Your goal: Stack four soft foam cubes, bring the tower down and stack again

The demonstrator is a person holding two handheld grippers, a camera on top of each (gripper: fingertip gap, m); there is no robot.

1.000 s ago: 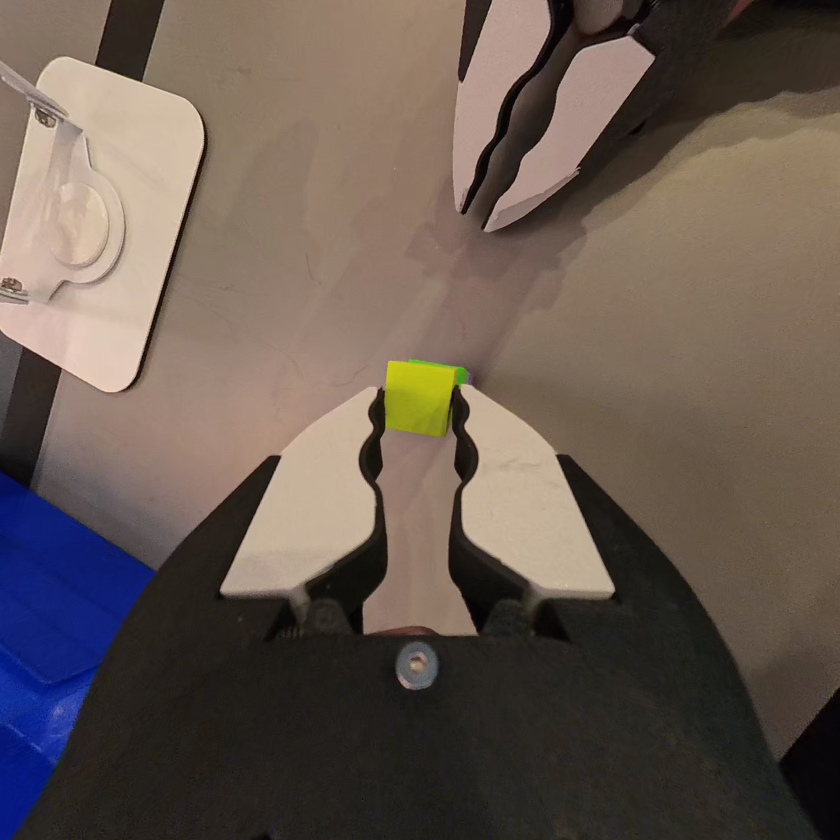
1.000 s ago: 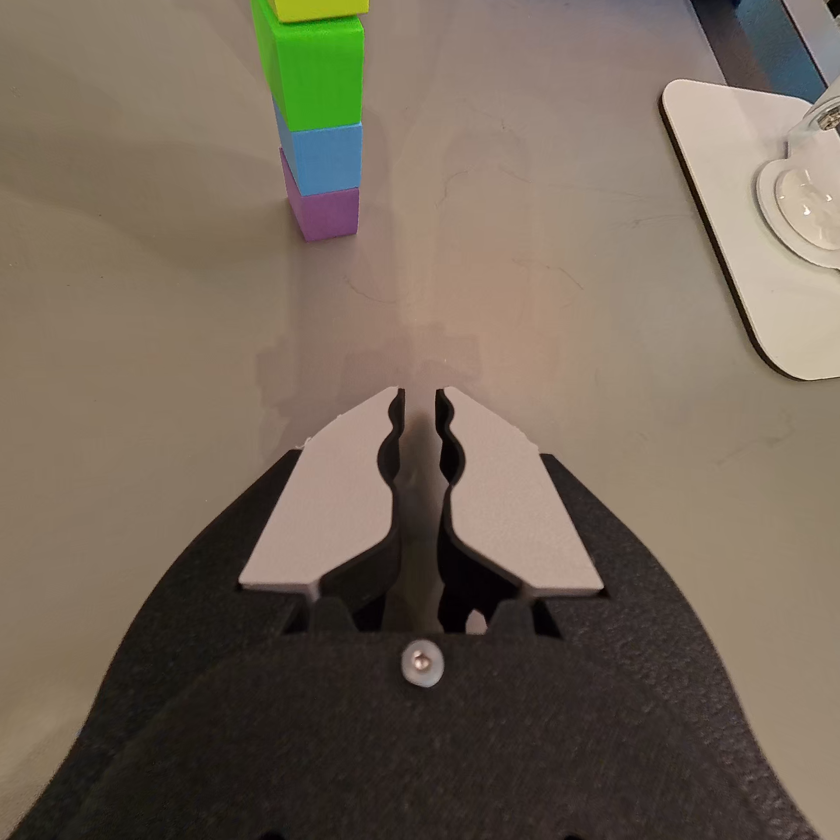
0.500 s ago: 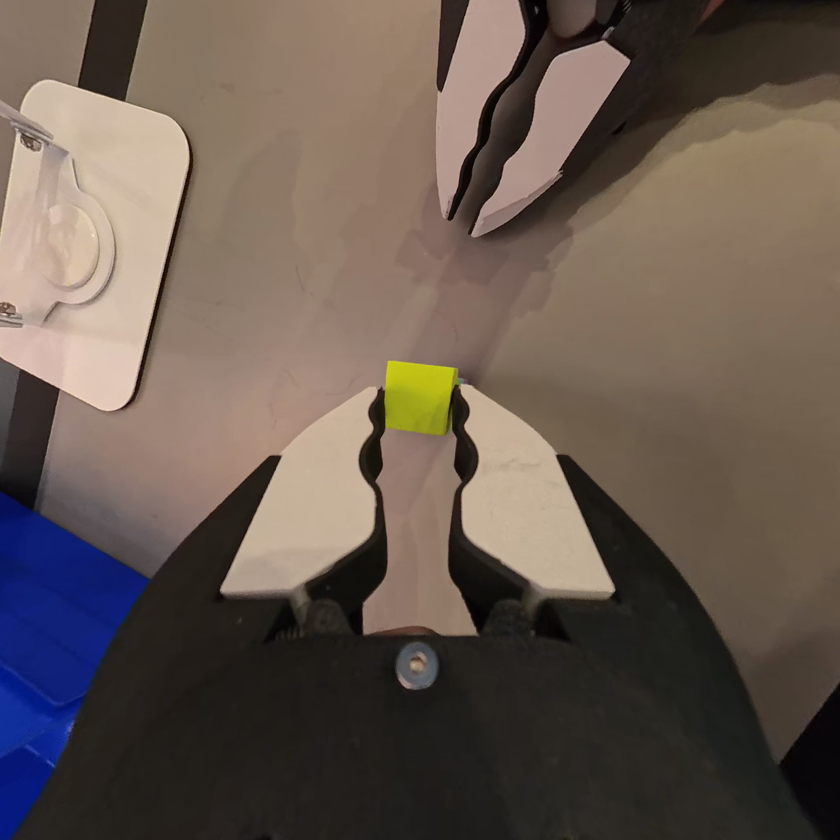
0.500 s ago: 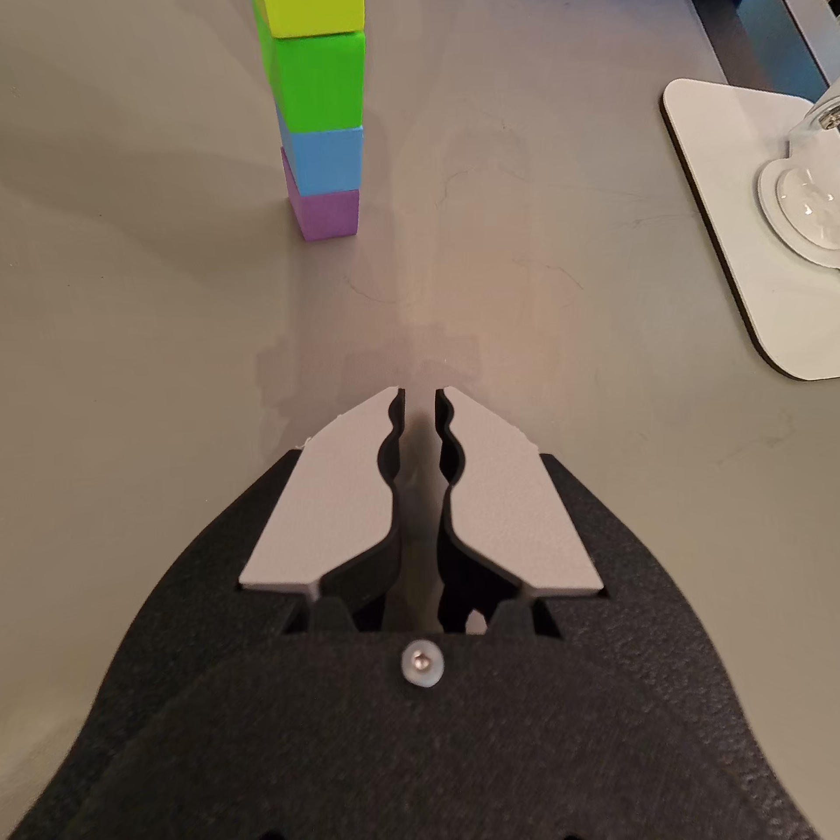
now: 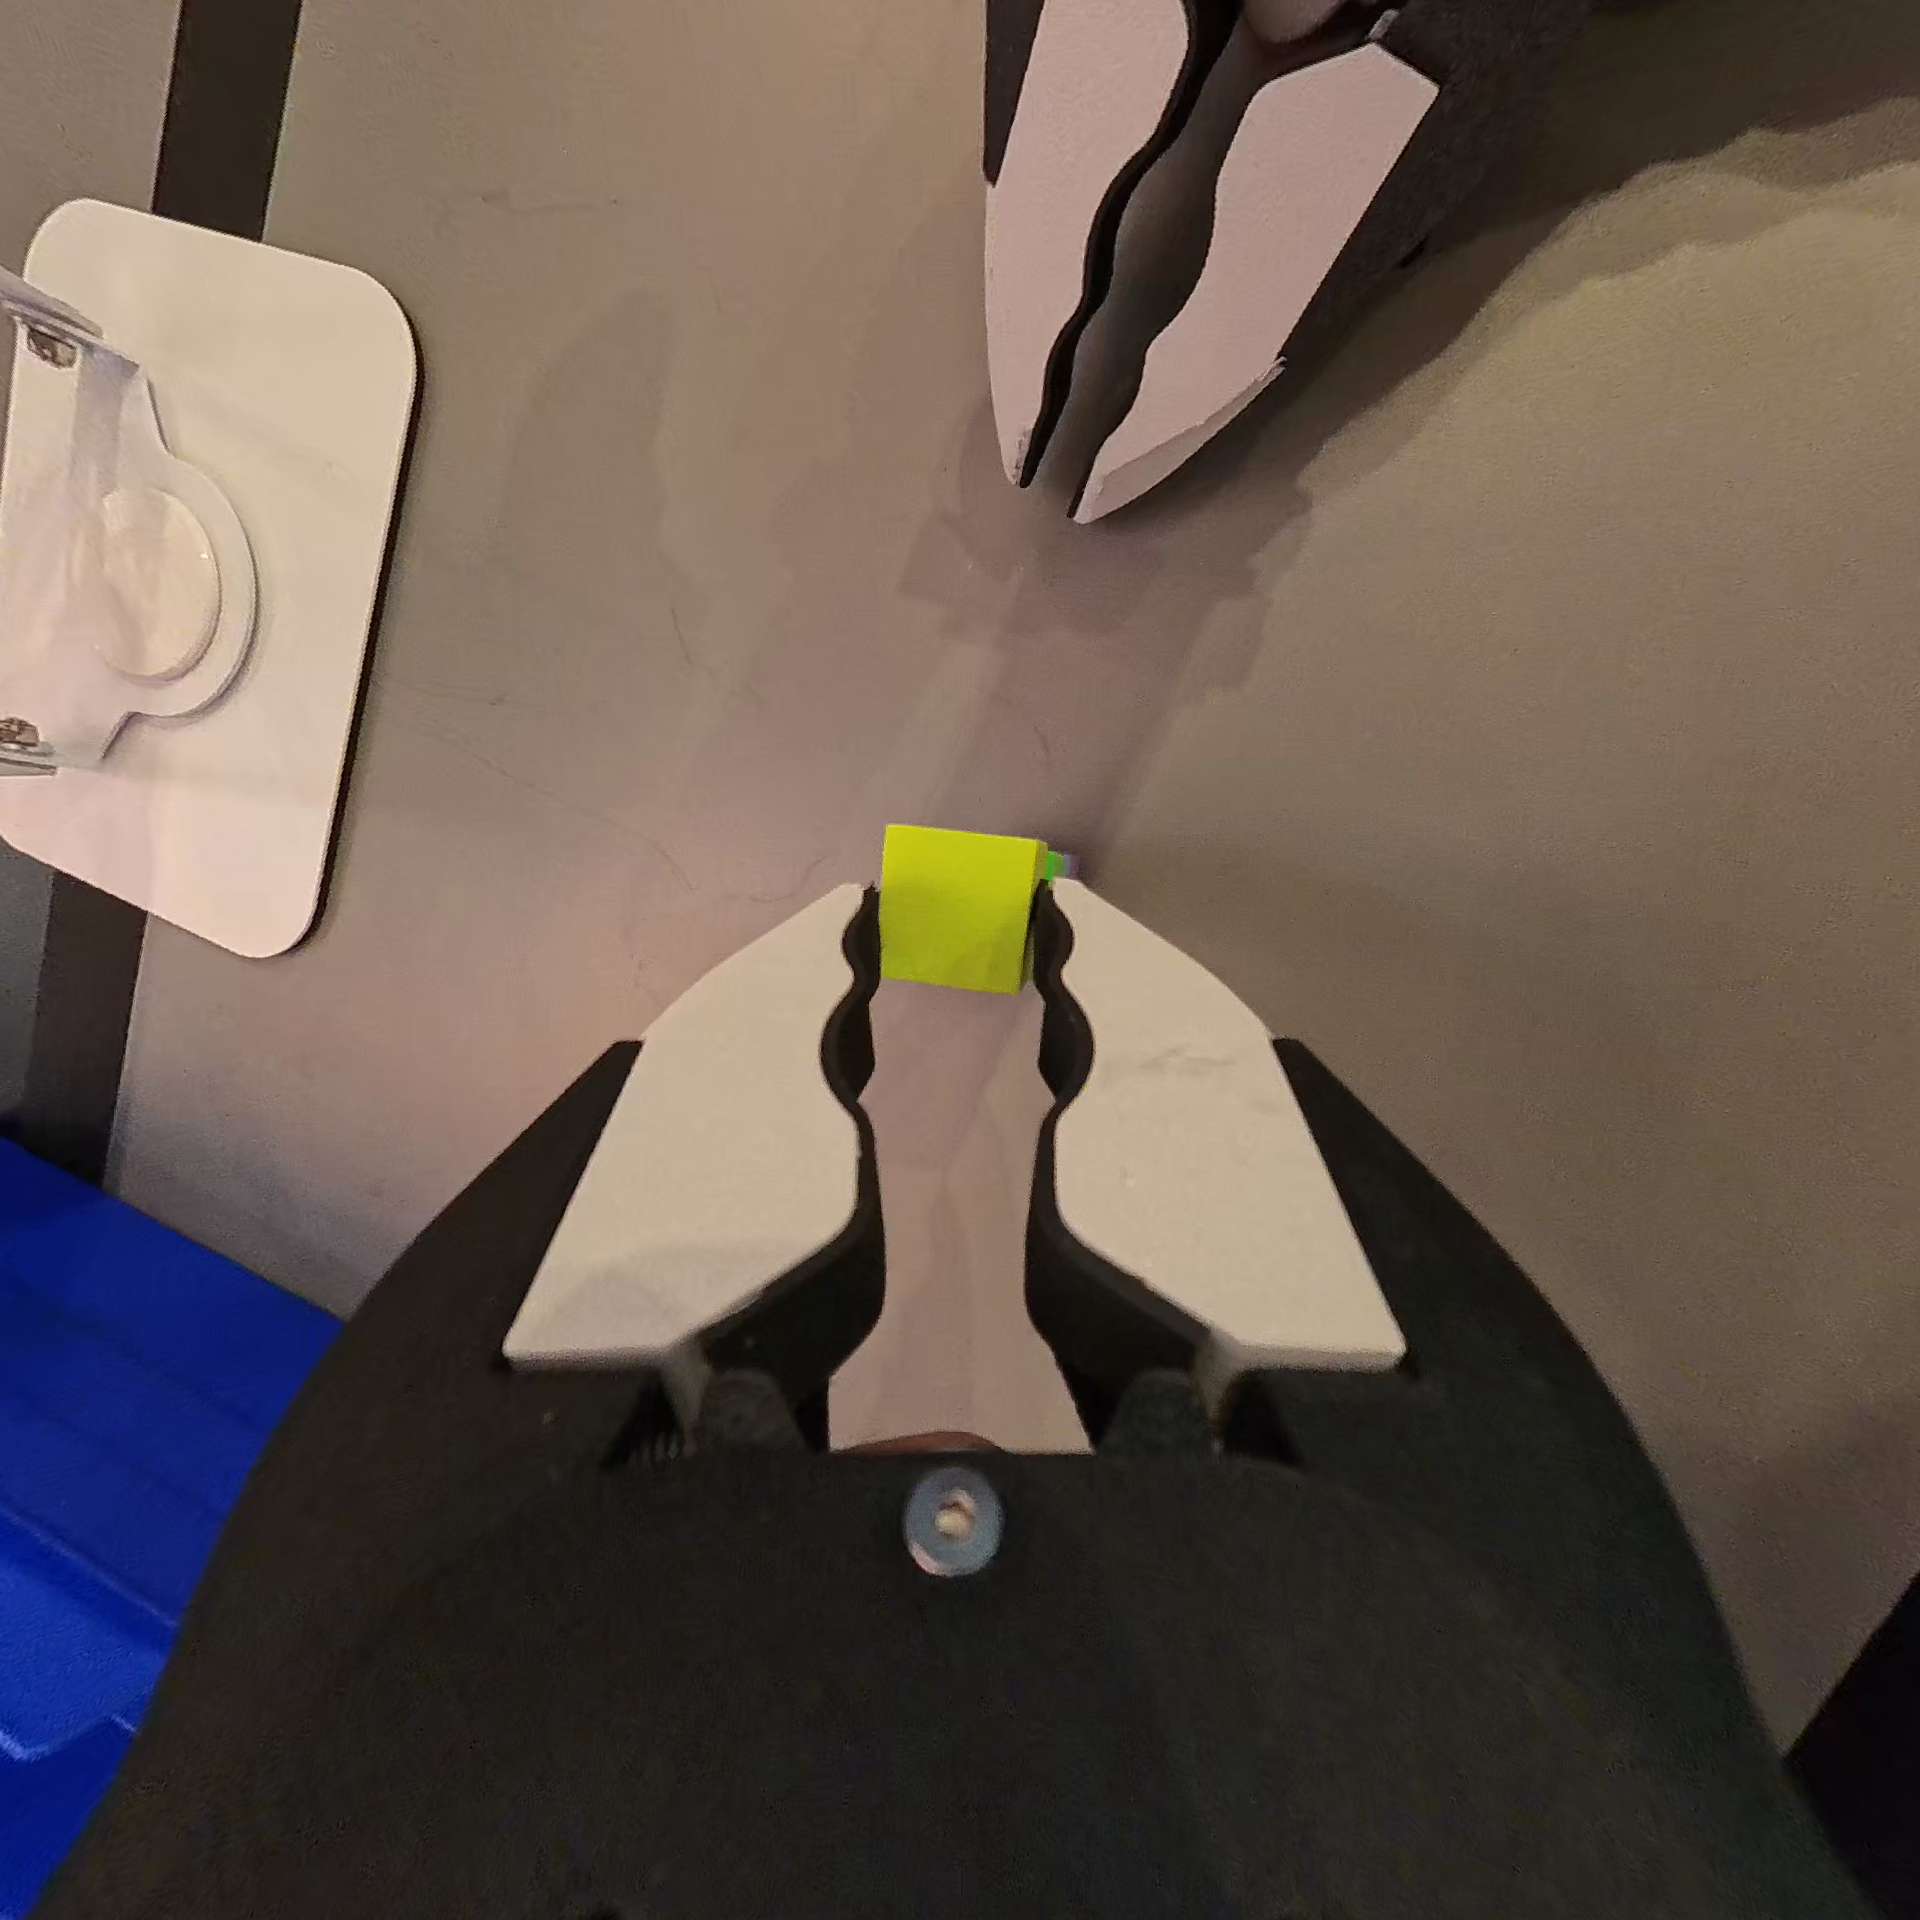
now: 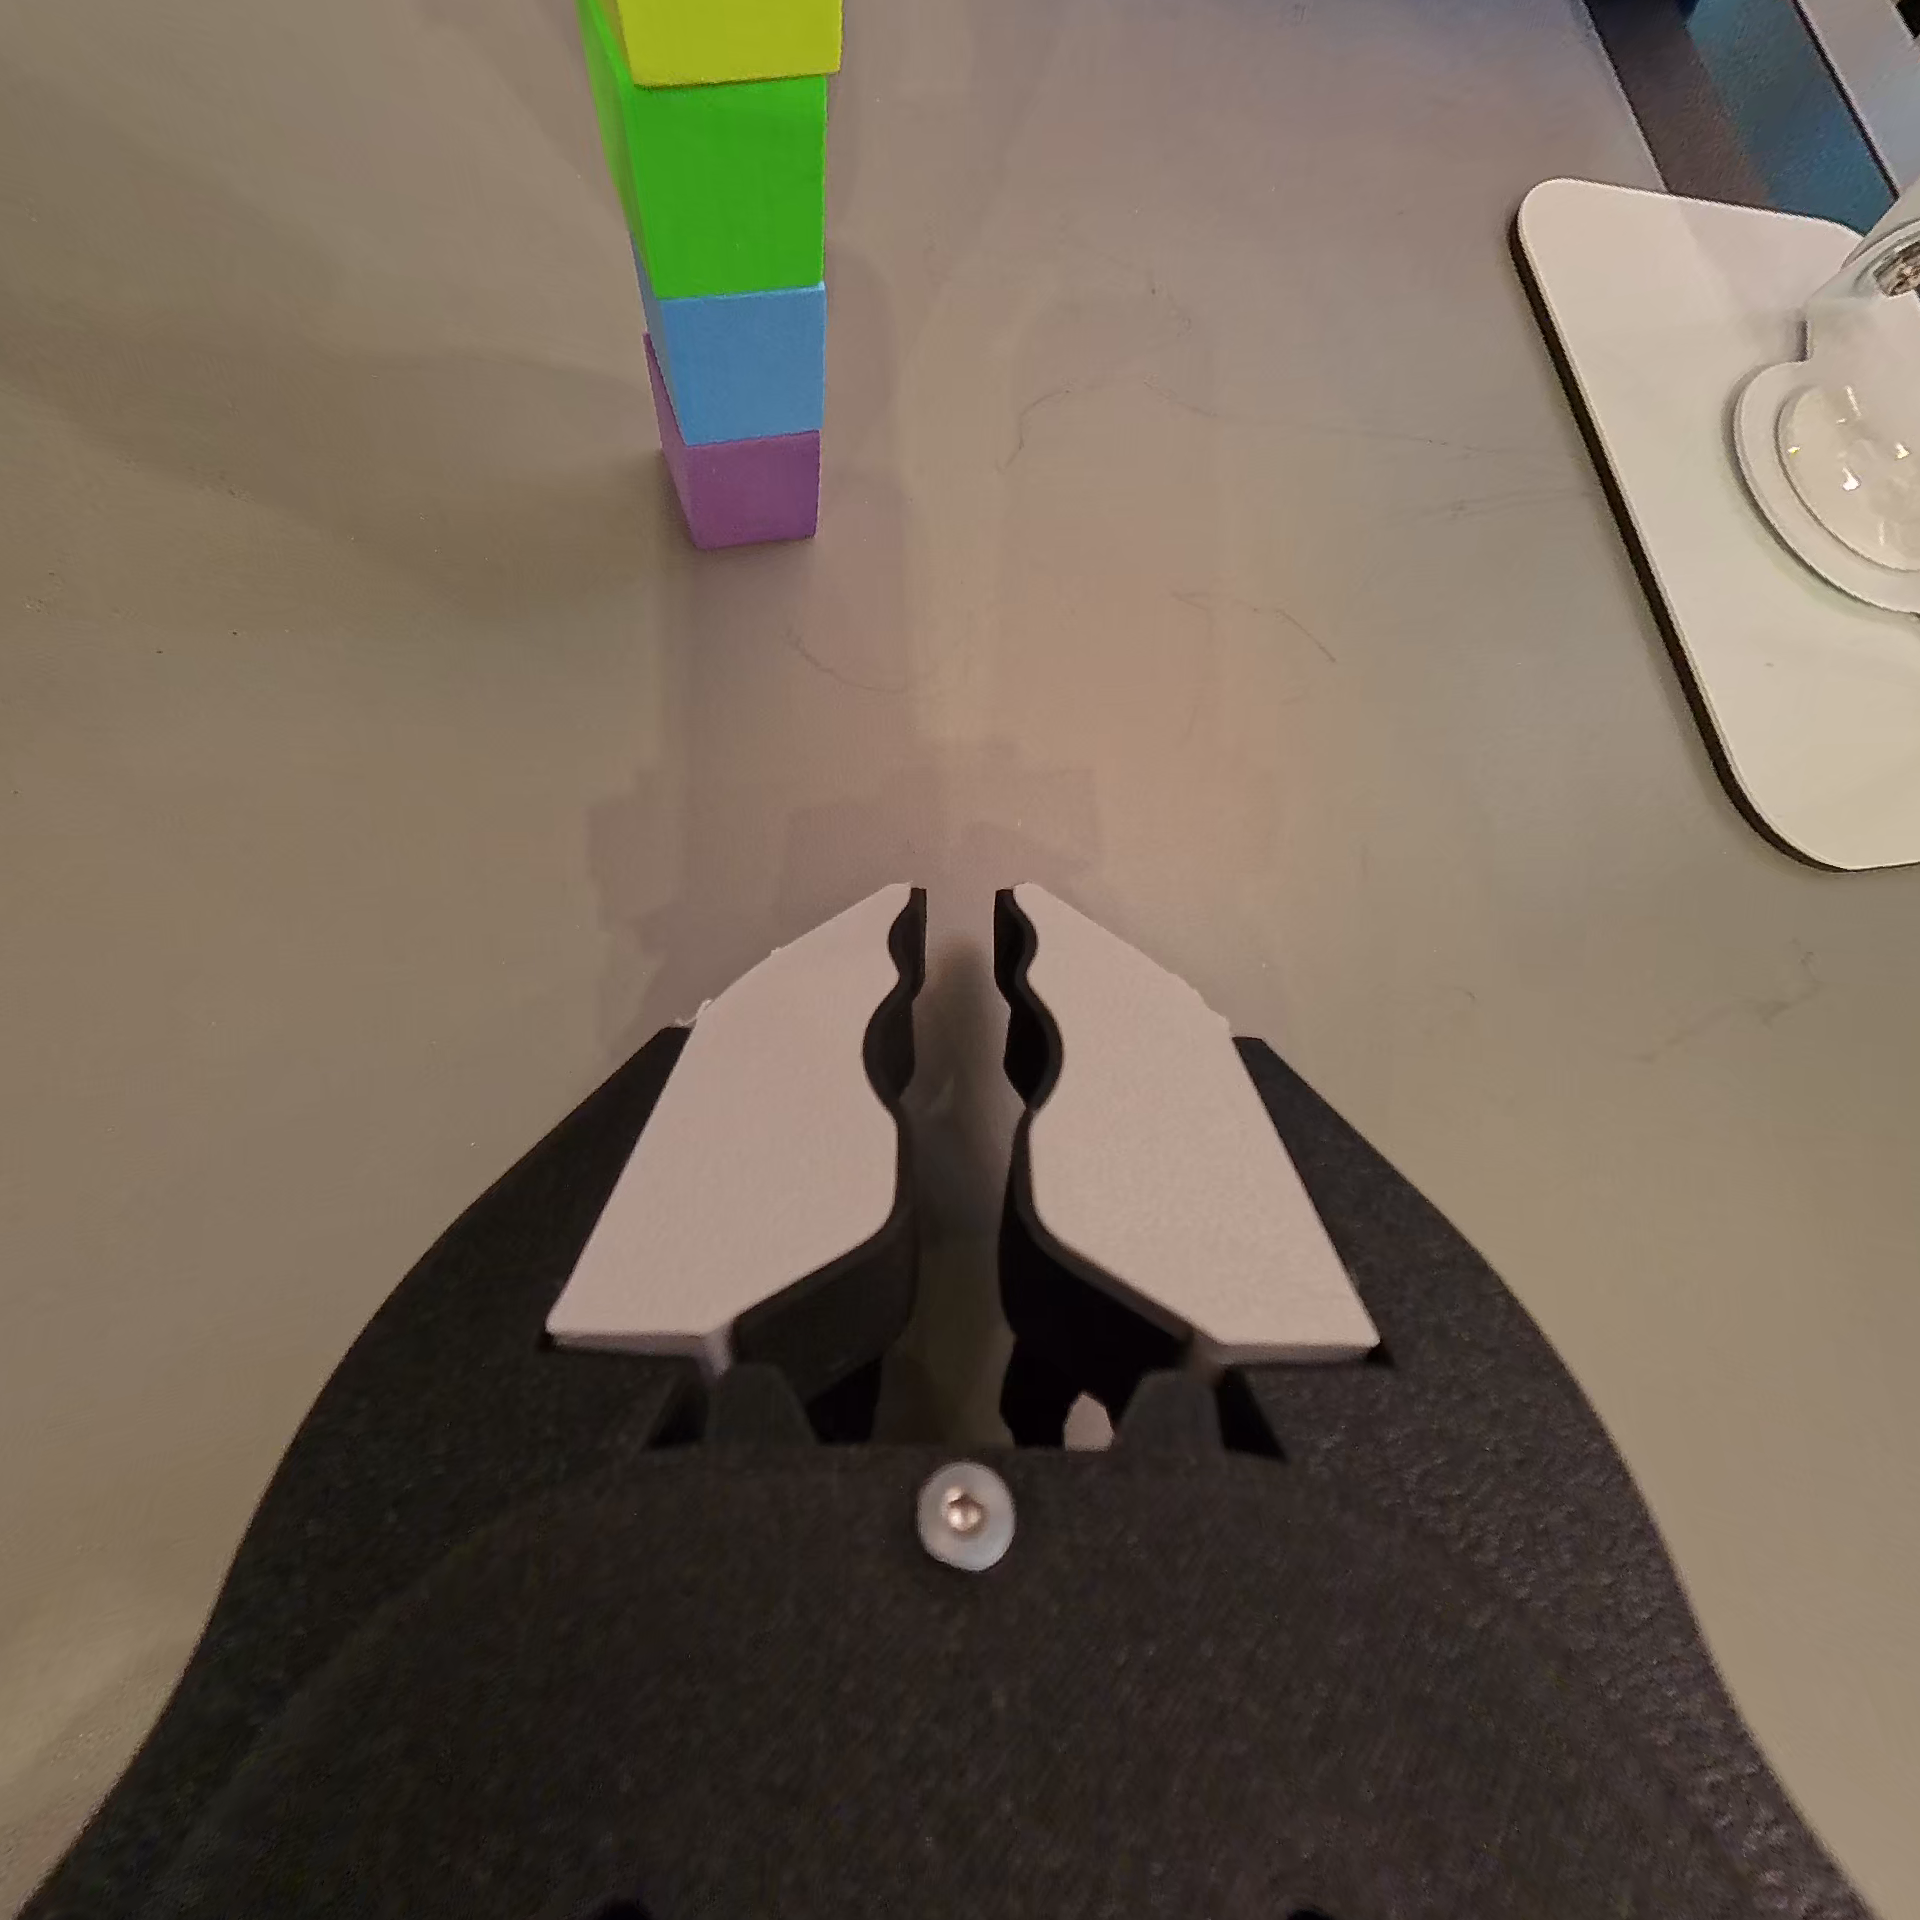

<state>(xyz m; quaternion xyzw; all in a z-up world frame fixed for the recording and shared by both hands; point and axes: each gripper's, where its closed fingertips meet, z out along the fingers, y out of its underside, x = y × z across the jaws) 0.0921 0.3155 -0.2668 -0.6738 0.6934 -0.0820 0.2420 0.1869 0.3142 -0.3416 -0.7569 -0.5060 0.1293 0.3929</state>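
Note:
My left gripper (image 5: 951,914) points straight down and is shut on a yellow foam cube (image 5: 956,909), with both pads pressed on its sides. In the right wrist view the yellow cube (image 6: 727,36) sits on top of a tower: green cube (image 6: 727,187), blue cube (image 6: 743,364), purple cube (image 6: 748,488) on the grey table (image 6: 1143,623). From above, only a sliver of the green cube (image 5: 1057,862) shows past the yellow one. My right gripper (image 6: 958,904) hovers low near the tower with its jaws slightly apart and nothing between them. It also shows in the left wrist view (image 5: 1049,488).
A white base plate (image 6: 1704,468) with a clear glass piece (image 6: 1860,436) lies right of the tower; it also shows in the left wrist view (image 5: 197,582). A blue bin (image 5: 125,1455) sits at the lower left. A dark strip (image 5: 208,104) runs along the table. The left gripper's tips are roughly 12 centimetres from the right gripper's.
The yellow cube, still gripped, has come down a little onto the green cube and lined up over the tower. My right gripper has not moved.

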